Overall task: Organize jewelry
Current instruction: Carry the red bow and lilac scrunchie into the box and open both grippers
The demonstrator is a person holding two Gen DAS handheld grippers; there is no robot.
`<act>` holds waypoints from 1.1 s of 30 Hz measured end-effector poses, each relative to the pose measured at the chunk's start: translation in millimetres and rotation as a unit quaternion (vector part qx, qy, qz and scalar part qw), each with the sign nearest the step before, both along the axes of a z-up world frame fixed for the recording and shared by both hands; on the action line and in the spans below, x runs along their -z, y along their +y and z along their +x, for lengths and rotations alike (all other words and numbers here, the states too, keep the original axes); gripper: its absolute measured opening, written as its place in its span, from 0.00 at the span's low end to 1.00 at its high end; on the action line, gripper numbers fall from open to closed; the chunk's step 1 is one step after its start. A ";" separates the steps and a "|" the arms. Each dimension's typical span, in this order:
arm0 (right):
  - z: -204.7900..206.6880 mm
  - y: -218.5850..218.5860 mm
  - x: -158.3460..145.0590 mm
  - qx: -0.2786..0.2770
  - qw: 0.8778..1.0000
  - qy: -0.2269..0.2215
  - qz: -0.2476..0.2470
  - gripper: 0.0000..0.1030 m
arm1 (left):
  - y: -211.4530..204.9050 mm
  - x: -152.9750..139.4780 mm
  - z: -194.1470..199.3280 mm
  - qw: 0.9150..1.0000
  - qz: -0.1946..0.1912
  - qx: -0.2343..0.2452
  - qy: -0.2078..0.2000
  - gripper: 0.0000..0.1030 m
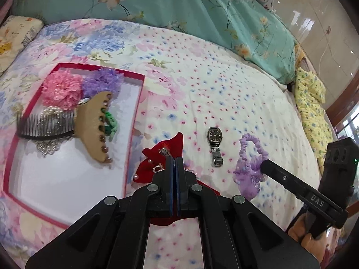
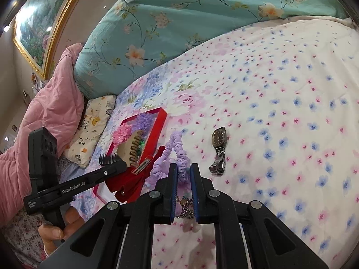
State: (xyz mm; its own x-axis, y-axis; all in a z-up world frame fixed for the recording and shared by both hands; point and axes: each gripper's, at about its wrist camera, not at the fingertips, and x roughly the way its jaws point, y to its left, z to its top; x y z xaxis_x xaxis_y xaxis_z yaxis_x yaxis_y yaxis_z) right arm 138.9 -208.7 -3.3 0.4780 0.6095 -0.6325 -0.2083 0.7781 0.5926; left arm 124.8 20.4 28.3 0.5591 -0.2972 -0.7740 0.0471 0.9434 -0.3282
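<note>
My left gripper (image 1: 175, 160) is shut on a red bow hair clip (image 1: 163, 148) with pearls, held just right of the red-rimmed white tray (image 1: 67, 179); the clip also shows in the right wrist view (image 2: 128, 181). My right gripper (image 2: 184, 168) is closing around a purple scrunchie (image 2: 177, 154), its fingers on either side of it; the scrunchie also shows in the left wrist view (image 1: 249, 170). A silver wristwatch (image 1: 215, 144) lies on the bedspread between the two grippers, also in the right wrist view (image 2: 218, 150).
The tray holds a pink pompom (image 1: 61, 89), a purple pompom (image 1: 101, 81), a tan claw clip (image 1: 96, 127), a green chain clip (image 1: 110, 123) and a pearl comb (image 1: 44, 125). A teal quilt (image 1: 179, 11) lies behind. A small pillow (image 2: 92, 125) lies left.
</note>
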 end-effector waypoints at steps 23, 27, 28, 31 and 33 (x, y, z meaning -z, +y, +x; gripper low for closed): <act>6.5 134.4 -10.6 -0.126 0.992 -0.009 0.020 0.11 | 126.7 -30.4 -42.4 0.991 0.034 -0.118 -0.047 0.01; 12.9 160.4 -2.3 -0.143 0.989 0.000 0.021 0.11 | 147.9 -18.9 -38.8 0.988 0.049 -0.138 -0.038 0.01; 14.6 166.8 0.2 -0.147 0.989 0.002 0.020 0.11 | 151.5 -16.1 -37.8 0.988 0.054 -0.142 -0.036 0.01; 20.4 187.2 11.4 -0.159 0.987 0.011 0.015 0.11 | 160.0 -8.9 -36.0 0.986 0.063 -0.151 -0.033 0.01; 23.4 196.9 18.0 -0.163 0.986 0.016 0.010 0.11 | 162.6 -4.7 -34.6 0.985 0.069 -0.154 -0.032 0.01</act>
